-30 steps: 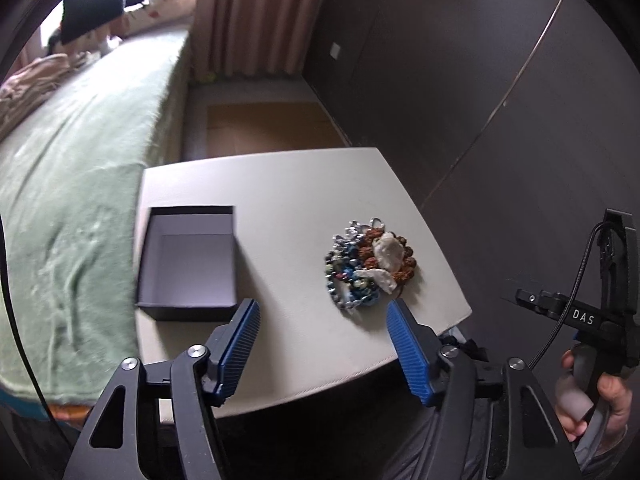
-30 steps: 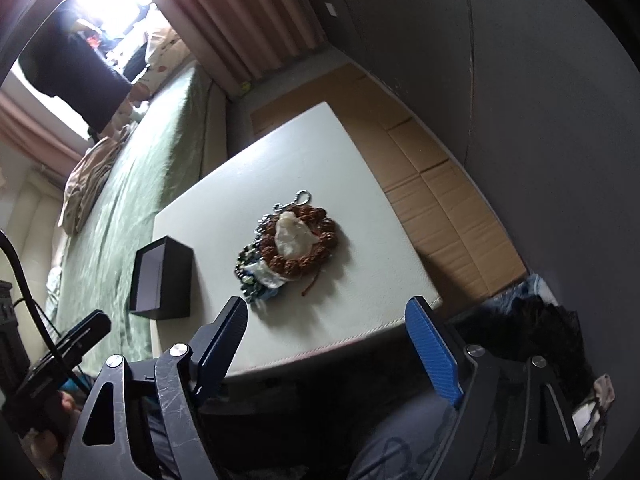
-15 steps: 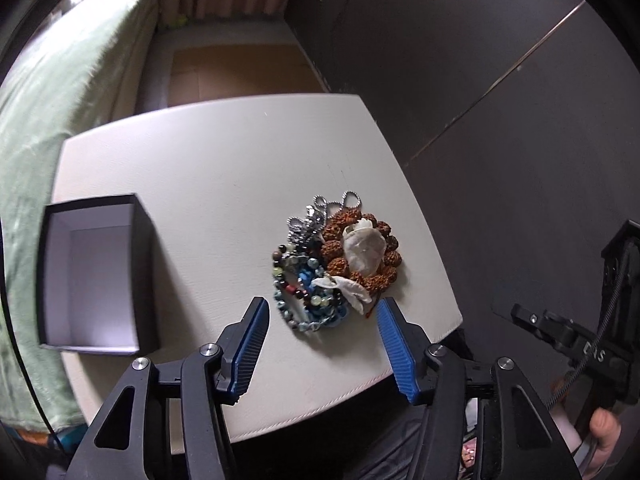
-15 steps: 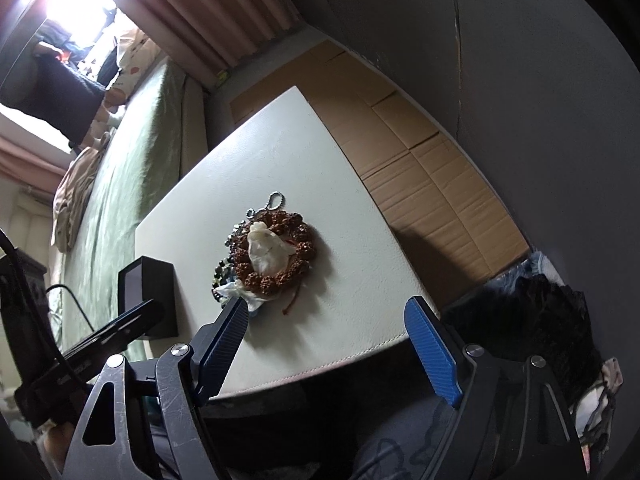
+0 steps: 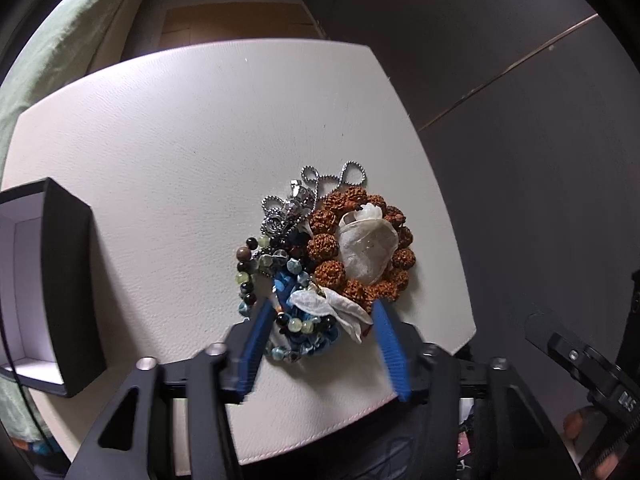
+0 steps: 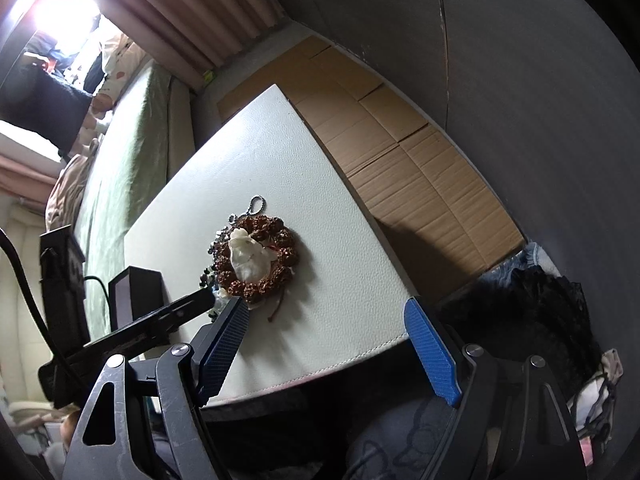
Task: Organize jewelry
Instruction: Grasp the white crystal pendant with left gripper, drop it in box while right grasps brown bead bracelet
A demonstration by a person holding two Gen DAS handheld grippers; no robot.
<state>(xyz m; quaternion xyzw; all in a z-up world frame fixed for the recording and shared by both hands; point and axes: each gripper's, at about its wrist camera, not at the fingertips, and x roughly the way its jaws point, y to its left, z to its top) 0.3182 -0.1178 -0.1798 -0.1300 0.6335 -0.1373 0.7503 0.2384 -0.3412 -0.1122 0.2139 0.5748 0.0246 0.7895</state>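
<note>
Left wrist view, left to right. One open black box [image 5: 60, 280], white-lined and seemingly empty, stands at the left edge of the white bench [image 5: 200, 140]. Near the bench's front right corner lies one pile of jewelry [image 5: 320, 256]: a silver ball chain [image 5: 316, 184] at the back, a strand of mixed dark and blue-green beads [image 5: 256, 268] on the left, and a ring of rough brown beads [image 5: 332, 240] on the right. Two pale, translucent wrappers are counted, one [image 5: 368, 248] inside the brown ring and one [image 5: 332, 308] at the pile's near edge. The left gripper [image 5: 320, 320] hangs over the pile's near side, jaws apart, the blue pads flanking the blue-green beads and the near wrapper; nothing is clamped yet.

Right wrist view. The right gripper [image 6: 326, 316] waits with jaws wide apart and empty, short of the bench's front edge.

Step in hand, as judged: first pick from the pile, for transfer to the box. To do it well, lower the pads until they straddle one strand only, close on beads rather than on the slippery wrapper, and lift slowly, since the strands overlap and may drag one another. The idle right gripper could pin the brown ring down.
</note>
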